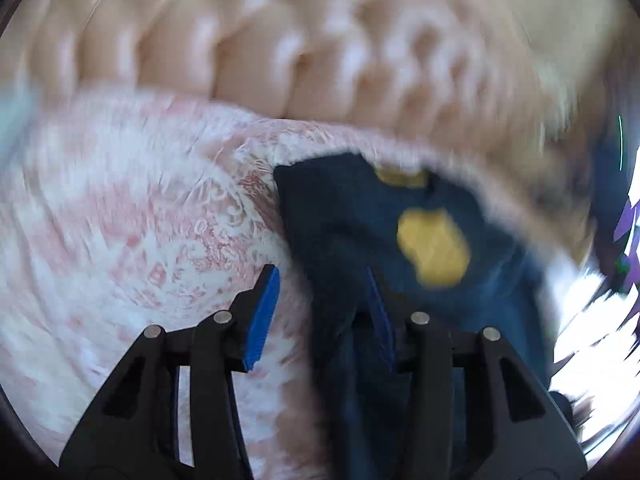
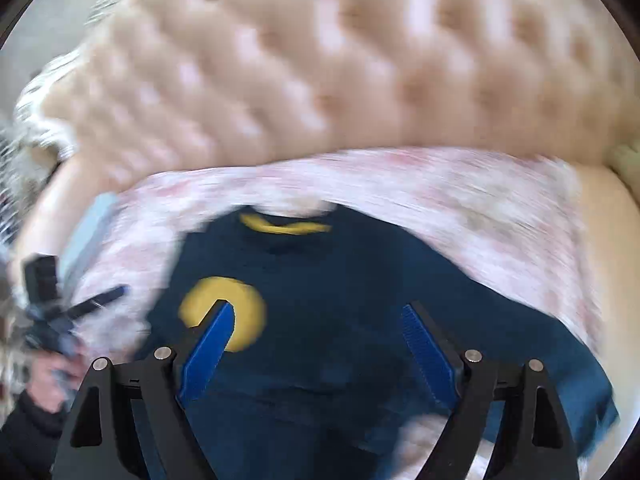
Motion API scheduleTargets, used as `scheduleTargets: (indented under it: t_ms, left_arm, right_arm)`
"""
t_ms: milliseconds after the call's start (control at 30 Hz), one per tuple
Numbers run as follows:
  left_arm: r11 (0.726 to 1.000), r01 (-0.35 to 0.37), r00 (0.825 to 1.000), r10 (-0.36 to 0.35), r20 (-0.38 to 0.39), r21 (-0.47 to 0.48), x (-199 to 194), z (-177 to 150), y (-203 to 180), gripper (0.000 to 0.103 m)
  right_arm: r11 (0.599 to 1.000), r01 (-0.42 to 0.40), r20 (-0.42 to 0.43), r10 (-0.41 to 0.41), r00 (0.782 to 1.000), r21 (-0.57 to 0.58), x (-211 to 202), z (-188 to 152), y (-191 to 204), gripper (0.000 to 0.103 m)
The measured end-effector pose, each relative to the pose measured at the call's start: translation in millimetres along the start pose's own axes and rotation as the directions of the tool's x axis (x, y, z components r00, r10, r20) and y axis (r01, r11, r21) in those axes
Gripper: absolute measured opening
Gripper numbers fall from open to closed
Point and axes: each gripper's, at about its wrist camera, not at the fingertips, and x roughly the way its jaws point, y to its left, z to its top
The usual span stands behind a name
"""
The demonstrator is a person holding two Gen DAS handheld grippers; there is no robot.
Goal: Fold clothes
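My right gripper (image 2: pixel 316 312) tilts steeply down over the navy shirt (image 2: pixel 320 300), jaws spread wide with nothing between them; my left gripper (image 1: pixel 322 276) slants over the shirt's left edge, jaws apart, gripping nothing. The shirt lies flat on a pink patterned bedspread (image 2: pixel 500 216). Beyond, a tufted beige headboard (image 2: pixel 340 60).

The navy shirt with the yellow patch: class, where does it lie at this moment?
The navy shirt lies flat on the pink patterned bedspread, centre of the right wrist view, collar toward the tufted headboard.
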Motion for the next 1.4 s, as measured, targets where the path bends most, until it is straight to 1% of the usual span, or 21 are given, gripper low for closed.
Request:
scheduleTargets:
  t_ms: [33,67,100,167,233,267,333,367,400,533,567,667,733,767,800,967,1067,1100,1167,1267,1400]
  left_arm:
    - [0.997,-0.02,1.0,0.021,-0.017,0.07,3.5,-4.1,-9.9,0.048]
    - [0.989,-0.05,0.998,0.054,-0.026,0.141,8.0,-7.1,-20.6,0.048]
    - [0.974,-0.084,0.995,0.092,-0.03,0.212,13.0,-9.9,-31.3,0.048]
    - [0.92,-0.178,0.981,0.194,-0.011,0.349,25.6,-14.6,-50.5,0.048]
    - [0.882,-0.239,0.964,0.264,-0.005,0.407,34.5,-17.2,-55.9,0.048]
    - [0.87,-0.255,0.959,0.284,-0.006,0.421,38.4,-18.2,-56.6,0.048]
    - [0.862,-0.273,0.951,0.309,-0.016,0.428,45.2,-19.7,-55.8,0.045]
    - [0.852,-0.296,0.944,0.331,-0.007,0.431,45.5,-21.3,-56.1,0.03]
    - [0.843,-0.311,0.938,0.346,0.0,0.439,46.5,-22.7,-57.9,0.023]
    - [0.8,-0.372,0.913,0.407,0.029,0.471,50.7,-28.2,-65.0,0.022]
    - [0.793,-0.382,0.908,0.417,0.036,0.475,50.0,-29.3,-66.8,0.022]
    - [0.773,-0.41,0.897,0.439,0.058,0.484,48.4,-32.2,-69.8,0.022]
    - [0.762,-0.42,0.89,0.451,0.062,0.493,49.3,-33.6,-71.4,0.022]
    - [0.756,-0.424,0.888,0.457,0.062,0.498,50.1,-34.5,-72.2,0.022]
    - [0.752,-0.427,0.885,0.461,0.063,0.502,50.5,-35.1,-72.8,0.022]
    - [0.747,-0.439,0.879,0.472,0.068,0.498,48.1,-35.7,-72.0,0.021]
    - [0.736,-0.451,0.871,0.487,0.068,0.504,48.1,-37.0,-72.7,0.019]
    - [0.741,-0.447,0.873,0.484,0.063,0.501,47.4,-36.4,-72.4,0.018]
    - [0.768,-0.43,0.883,0.468,0.042,0.475,44.6,-34.4,-68.7,0.018]
    - [0.795,-0.412,0.893,0.449,0.025,0.445,41.2,-32.1,-65.9,0.017]
    - [0.816,-0.393,0.903,0.431,0.008,0.423,38.7,-34.7,-67.0,0.017]
  right_arm:
    - [0.999,-0.042,-0.008,0.042,0.999,-0.027,2.6,8.2,12.5,0.087]
    - [0.994,-0.111,-0.051,0.11,0.993,-0.017,19.4,19.3,24.5,0.087]
    - [0.984,-0.18,-0.093,0.179,0.979,-0.002,36.6,30.5,36.6,0.087]
    - [0.971,-0.24,-0.153,0.24,0.959,0.018,67.9,48.4,56.7,0.087]
    - [0.971,-0.238,-0.223,0.233,0.947,0.003,103.6,64.7,77.3,0.087]
    - [0.971,-0.237,-0.258,0.229,0.939,0.001,118.5,68.3,86.4,0.087]
    - [0.975,-0.222,-0.312,0.208,0.927,-0.009,151.9,77.6,101.2,0.087]
    - [0.976,-0.216,-0.338,0.194,0.921,-0.028,165.7,79.7,108.2,0.087]
    - [0.978,-0.201,-0.354,0.172,0.919,-0.046,173.9,80.5,113.6,0.087]
    - [0.982,-0.146,-0.414,0.083,0.906,-0.122,205.9,83.8,135.0,0.088]
    - [0.981,-0.12,-0.424,0.045,0.904,-0.151,212.6,84.7,140.7,0.088]
    - [0.976,-0.096,-0.467,-0.007,0.884,-0.196,224.8,81.5,150.6,0.087]
    - [0.964,-0.118,-0.487,-0.014,0.873,-0.24,227.6,77.9,157.1,0.073]
    - [0.958,-0.119,-0.493,-0.026,0.87,-0.26,228.5,76.6,160.8,0.056]
    - [0.952,-0.12,-0.497,-0.038,0.867,-0.281,229.3,75.3,164.5,0.05]
    - [0.933,-0.101,-0.517,-0.099,0.85,-0.346,240.5,71.6,176.0,0.049]
    - [0.929,-0.084,-0.513,-0.122,0.85,-0.36,243.8,73.3,177.6,0.007]
    - [0.932,-0.083,-0.514,-0.118,0.85,-0.352,243.8,73.6,176.3,0.007]
    - [0.939,-0.081,-0.516,-0.11,0.85,-0.334,244.0,74.2,173.4,0.006]
    - [0.956,-0.058,-0.499,-0.098,0.861,-0.289,246.0,75.9,167.6,0.006]
    - [0.963,-0.061,-0.498,-0.081,0.864,-0.262,247.3,76.3,163.1,0.006]
